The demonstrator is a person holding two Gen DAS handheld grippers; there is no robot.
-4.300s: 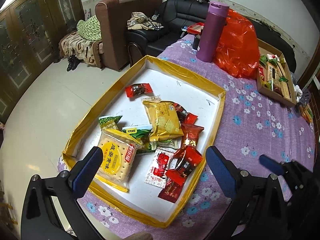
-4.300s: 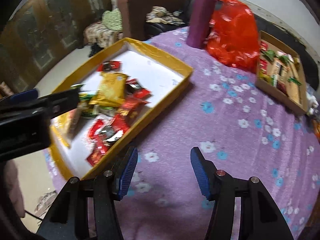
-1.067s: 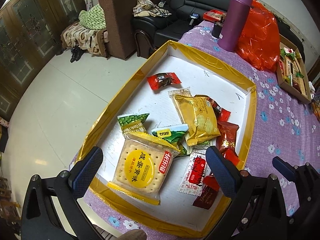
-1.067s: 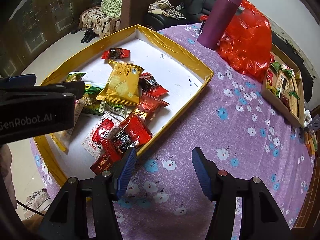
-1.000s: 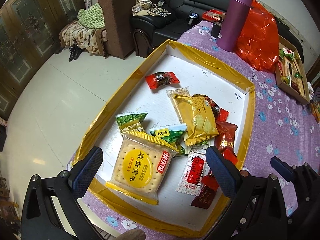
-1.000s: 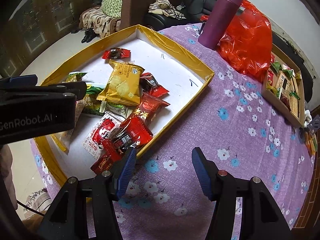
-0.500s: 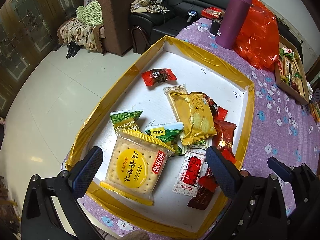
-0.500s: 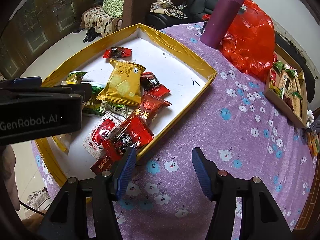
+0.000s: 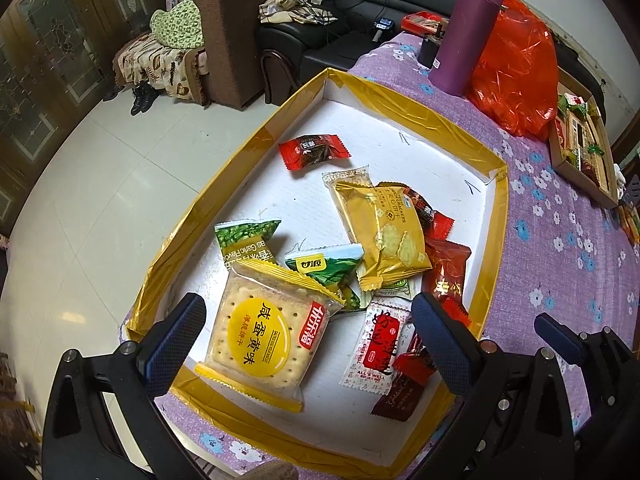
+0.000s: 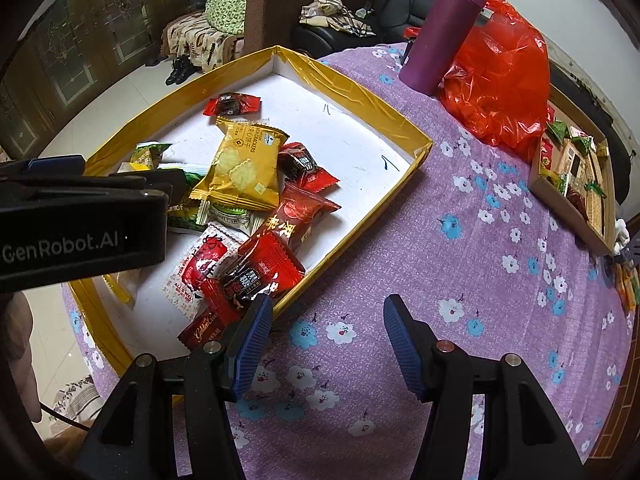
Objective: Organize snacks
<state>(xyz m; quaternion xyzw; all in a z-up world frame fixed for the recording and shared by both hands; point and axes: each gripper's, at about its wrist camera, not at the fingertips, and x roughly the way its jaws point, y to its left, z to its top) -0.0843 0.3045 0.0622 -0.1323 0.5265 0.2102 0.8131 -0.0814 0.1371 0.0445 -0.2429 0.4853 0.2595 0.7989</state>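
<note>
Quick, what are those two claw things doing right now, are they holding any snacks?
Left gripper: open, holding nothing, poised over the big cracker pack.
Right gripper: open, empty, above the purple tablecloth.

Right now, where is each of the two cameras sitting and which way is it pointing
Left wrist: on the left gripper, above the gold-edged tray, facing down at the round cracker pack between its open fingers; the right gripper's fingertip shows at lower right.
Right wrist: on the right gripper, over the purple flowered tablecloth beside the tray, open fingers below, left gripper's body at left.
Shared: tray, snacks, purple bottle, red bag.
</note>
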